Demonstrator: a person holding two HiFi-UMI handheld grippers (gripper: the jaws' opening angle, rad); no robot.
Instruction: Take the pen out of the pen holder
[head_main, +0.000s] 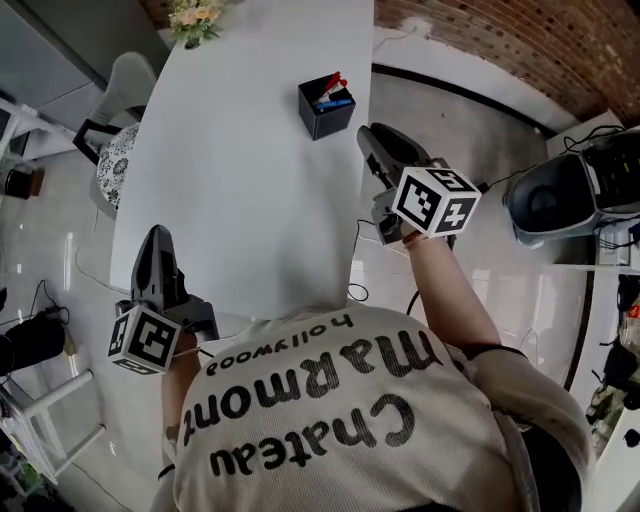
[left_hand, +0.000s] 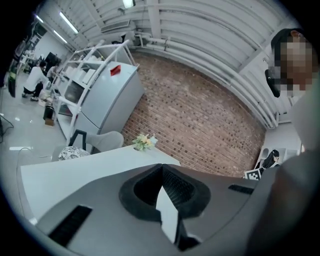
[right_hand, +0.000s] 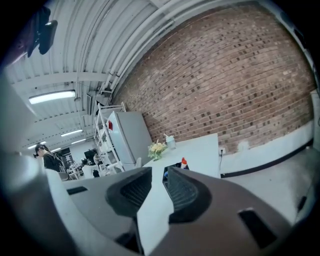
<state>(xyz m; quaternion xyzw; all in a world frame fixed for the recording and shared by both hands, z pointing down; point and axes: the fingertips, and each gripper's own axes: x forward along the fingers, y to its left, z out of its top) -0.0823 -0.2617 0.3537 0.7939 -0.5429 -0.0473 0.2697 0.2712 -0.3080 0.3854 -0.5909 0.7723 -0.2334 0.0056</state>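
The pen holder (head_main: 326, 108), a black open-topped box, stands on the white tabletop (head_main: 240, 180) near its 3 o'clock edge. The red-capped pen (head_main: 335, 82) is in it, leaning toward 1 o'clock, beside a blue item (head_main: 338, 101). A flower bunch (head_main: 195, 18) sits at the far end of the tabletop, at 11 o'clock from the holder and well apart from it.

The right hand-held gripper (head_main: 368, 135) hovers at the 3 o'clock edge, with the holder at its 11 o'clock. Only bare tabletop lies between them. Its jaws are slightly spread and hold nothing. The left hand-held gripper (head_main: 155, 238) is at the near 7 o'clock corner, well apart from the holder. Its jaws are pressed together at the tips and are empty.

The right gripper view looks along the right hand-held gripper (right_hand: 159, 172) and shows the pen holder (right_hand: 173, 167) and the pen cap (right_hand: 184, 161) just above the jaw gap. The left gripper view does not show the holder. It shows the flower bunch (left_hand: 143, 142), a grey chair (left_hand: 107, 141) and a white refrigerator (left_hand: 107, 100).

In the head view the chair (head_main: 125, 100) stands at 9 o'clock from the tabletop. A grey rounded appliance (head_main: 545, 205) lies on the glossy pale floor (head_main: 60, 250) at 3 o'clock. A red brick wall (head_main: 500, 40) closes the far side.
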